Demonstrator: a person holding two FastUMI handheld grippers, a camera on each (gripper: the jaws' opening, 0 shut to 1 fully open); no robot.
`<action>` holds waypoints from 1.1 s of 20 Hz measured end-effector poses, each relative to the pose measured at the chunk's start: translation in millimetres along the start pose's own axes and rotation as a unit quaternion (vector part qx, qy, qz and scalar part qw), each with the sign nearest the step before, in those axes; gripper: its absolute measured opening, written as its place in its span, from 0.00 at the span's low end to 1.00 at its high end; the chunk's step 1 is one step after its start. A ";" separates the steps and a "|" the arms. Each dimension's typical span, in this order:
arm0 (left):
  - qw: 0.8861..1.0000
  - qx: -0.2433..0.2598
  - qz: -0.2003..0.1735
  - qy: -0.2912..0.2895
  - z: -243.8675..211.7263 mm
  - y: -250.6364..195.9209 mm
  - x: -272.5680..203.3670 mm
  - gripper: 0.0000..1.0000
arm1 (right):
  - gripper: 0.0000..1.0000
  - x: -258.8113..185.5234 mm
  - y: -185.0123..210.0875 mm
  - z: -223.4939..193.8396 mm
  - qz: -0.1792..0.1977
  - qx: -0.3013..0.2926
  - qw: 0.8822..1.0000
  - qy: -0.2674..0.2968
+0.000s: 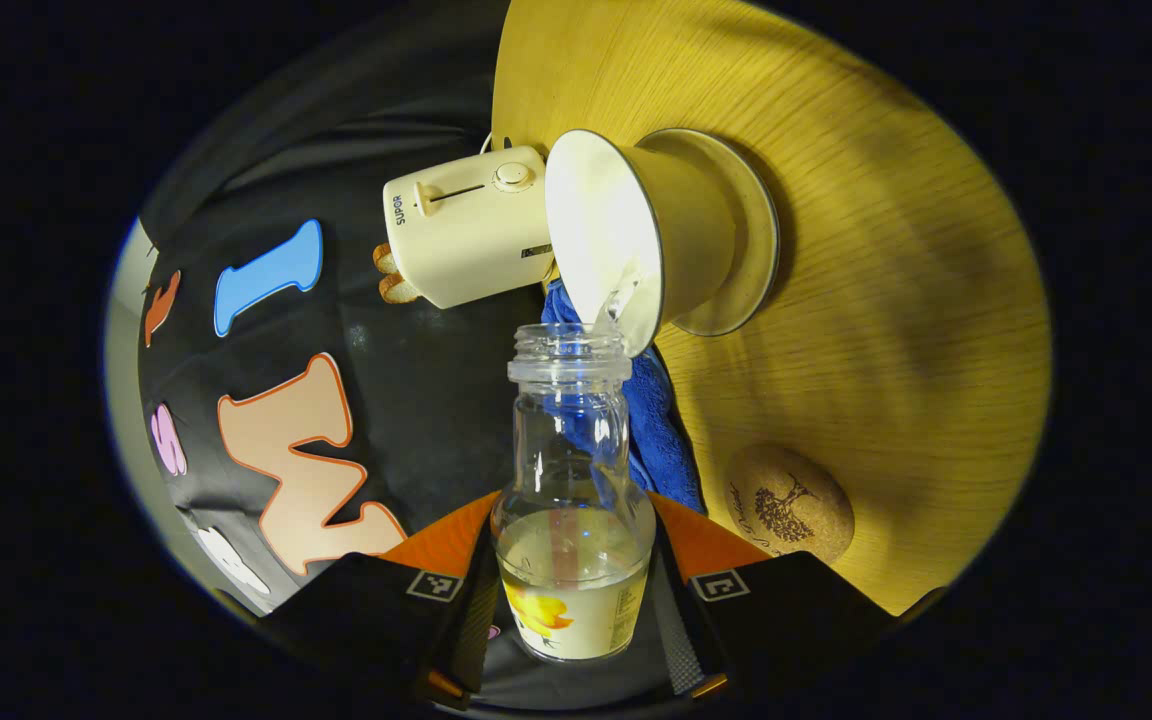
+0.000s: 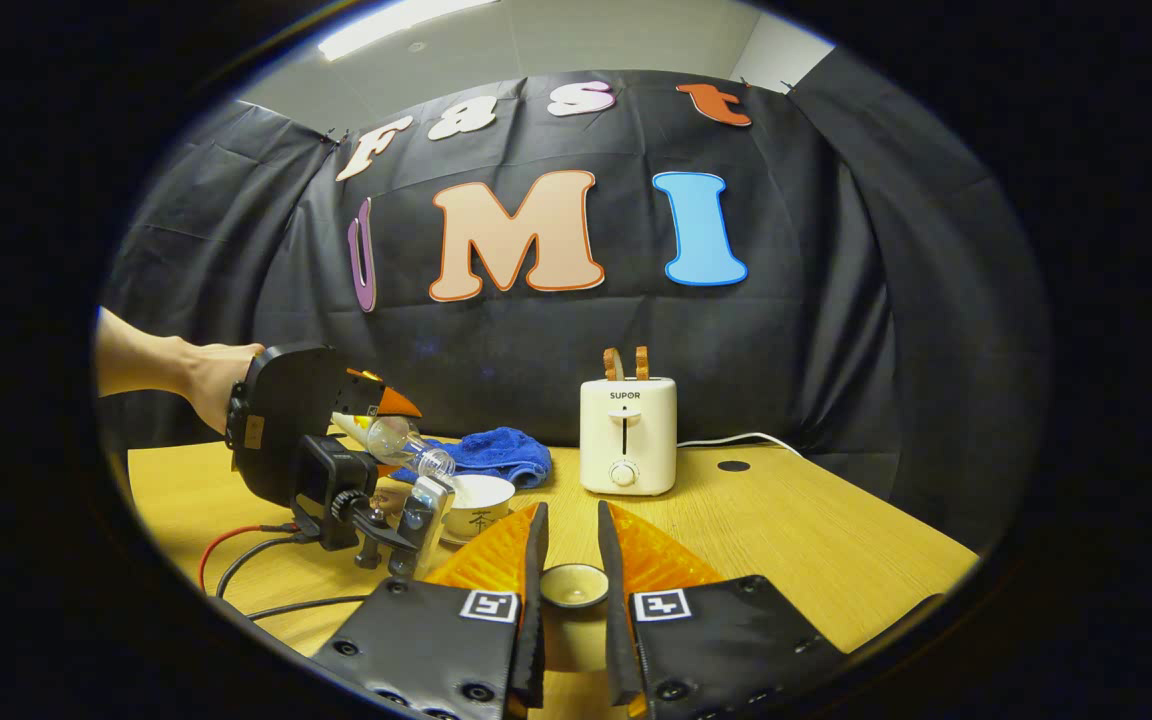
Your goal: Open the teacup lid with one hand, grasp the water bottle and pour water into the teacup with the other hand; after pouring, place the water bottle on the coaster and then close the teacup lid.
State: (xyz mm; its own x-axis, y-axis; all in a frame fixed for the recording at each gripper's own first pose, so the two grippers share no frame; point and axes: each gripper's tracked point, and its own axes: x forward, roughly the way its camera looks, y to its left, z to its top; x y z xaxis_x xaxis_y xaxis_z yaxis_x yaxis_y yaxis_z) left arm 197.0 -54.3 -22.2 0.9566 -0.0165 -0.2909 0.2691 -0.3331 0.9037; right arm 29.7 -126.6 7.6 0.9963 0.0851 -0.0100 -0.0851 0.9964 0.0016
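step: pouring | left gripper (image 1: pixel 576 590) pinching bottle (image 1: pixel 573 500), tilted, mouth at cup (image 1: pixel 636 240) rim, far of coaster (image 1: pixel 789 503) | right gripper (image 2: pixel 569 560) pinching lid (image 2: pixel 573 585), near-right of cup | risk: overtilt spills past rim; bottle slips

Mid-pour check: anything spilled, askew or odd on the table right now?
Nothing stands out. The tilted water bottle, held in the left gripper, sends its stream into the teacup, with no puddle visible on the table. The right gripper holds the lid clear, and the coaster is free.
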 end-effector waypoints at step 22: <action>0.996 0.091 0.003 0.001 18.5 30.9 -4.2 0.67 | 0.27 -0.4 1.9 -0.5 0.006 0.001 1.000 0.000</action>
State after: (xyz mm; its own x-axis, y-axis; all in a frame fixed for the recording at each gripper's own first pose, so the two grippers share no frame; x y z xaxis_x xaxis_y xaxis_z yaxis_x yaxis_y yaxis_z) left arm 199.2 -82.0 1.1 0.9582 -0.0169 -0.2857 0.2394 -0.4992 0.8328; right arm 29.2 -124.7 7.1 0.9951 0.0979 -0.0104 -0.0979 0.9952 0.0030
